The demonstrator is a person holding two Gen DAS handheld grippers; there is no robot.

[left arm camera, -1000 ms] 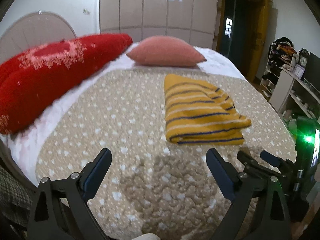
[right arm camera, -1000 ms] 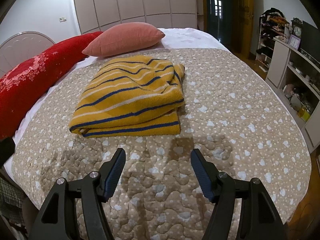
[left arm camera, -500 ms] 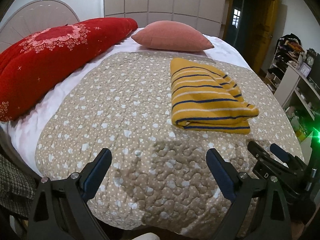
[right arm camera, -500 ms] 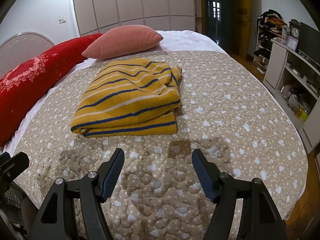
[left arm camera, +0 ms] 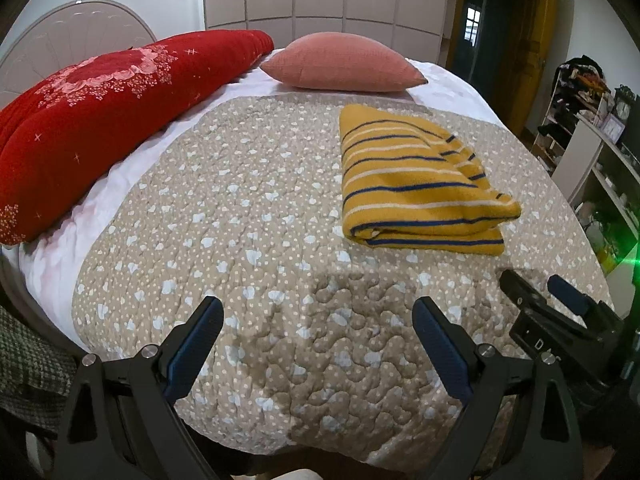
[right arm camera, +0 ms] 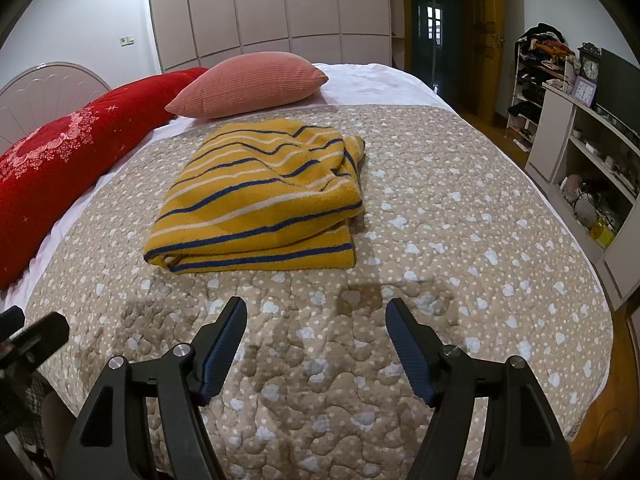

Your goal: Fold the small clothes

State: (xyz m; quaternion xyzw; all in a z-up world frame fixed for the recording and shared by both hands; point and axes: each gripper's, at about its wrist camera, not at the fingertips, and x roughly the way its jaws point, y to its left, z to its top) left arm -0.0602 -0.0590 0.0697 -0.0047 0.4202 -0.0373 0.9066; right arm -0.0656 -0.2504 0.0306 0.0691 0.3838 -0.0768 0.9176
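A yellow garment with blue and white stripes point(left arm camera: 416, 184) lies folded into a thick rectangle on the beige quilted bedspread point(left arm camera: 248, 216); it also shows in the right wrist view point(right arm camera: 260, 200). My left gripper point(left arm camera: 318, 312) is open and empty, hovering near the bed's front edge, left of the garment. My right gripper point(right arm camera: 316, 312) is open and empty, just in front of the garment. The right gripper also shows at the right edge of the left wrist view point(left arm camera: 536, 292).
A pink pillow point(left arm camera: 344, 62) and a red quilt point(left arm camera: 104, 112) lie at the head and left side of the bed. A white shelf unit point(right arm camera: 588, 168) with clutter stands to the right. A wardrobe point(right arm camera: 272, 4) and dark doorway are behind.
Both grippers have pulled back and up from the bed, away from the folded garment. The garment has not moved. Both stay open.
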